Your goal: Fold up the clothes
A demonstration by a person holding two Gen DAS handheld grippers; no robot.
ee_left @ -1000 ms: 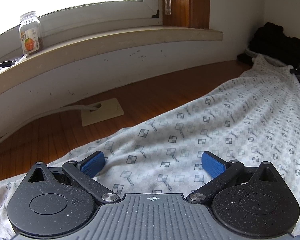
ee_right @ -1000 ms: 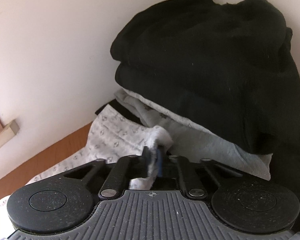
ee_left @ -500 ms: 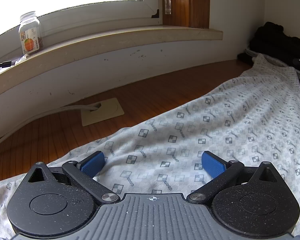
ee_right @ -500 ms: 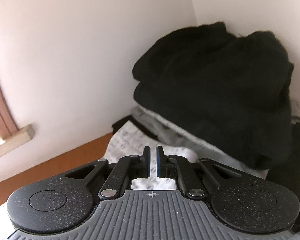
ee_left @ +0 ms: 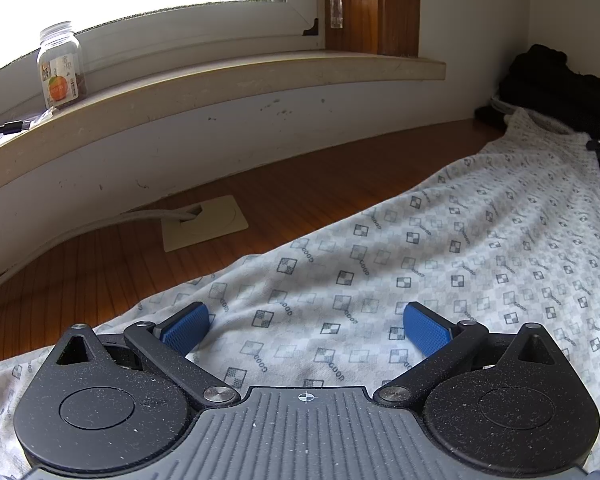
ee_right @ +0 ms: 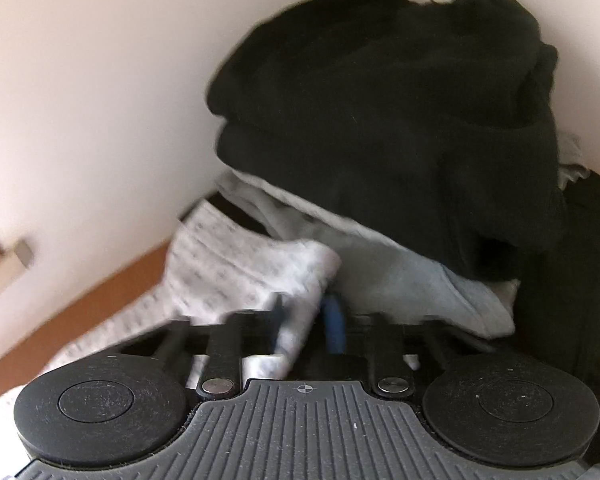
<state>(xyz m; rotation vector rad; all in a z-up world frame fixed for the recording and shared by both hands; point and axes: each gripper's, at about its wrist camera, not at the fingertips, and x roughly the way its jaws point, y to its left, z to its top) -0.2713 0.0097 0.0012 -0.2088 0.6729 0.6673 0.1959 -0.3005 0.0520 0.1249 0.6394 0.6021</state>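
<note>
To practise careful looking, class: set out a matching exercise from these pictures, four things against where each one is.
Things:
1. jar
2. patterned garment
3. black clothes
4. cable plate

Places:
A. piled in the corner
B. on the window sill
C. spread along the wooden table
D. set in the table near the wall

Pairs: 1-B, 2-C, 3-A, 4-D

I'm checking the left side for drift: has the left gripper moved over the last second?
No. The left gripper hovers open over the patterned garment, and the floor plate sits in the same place in its view.
</note>
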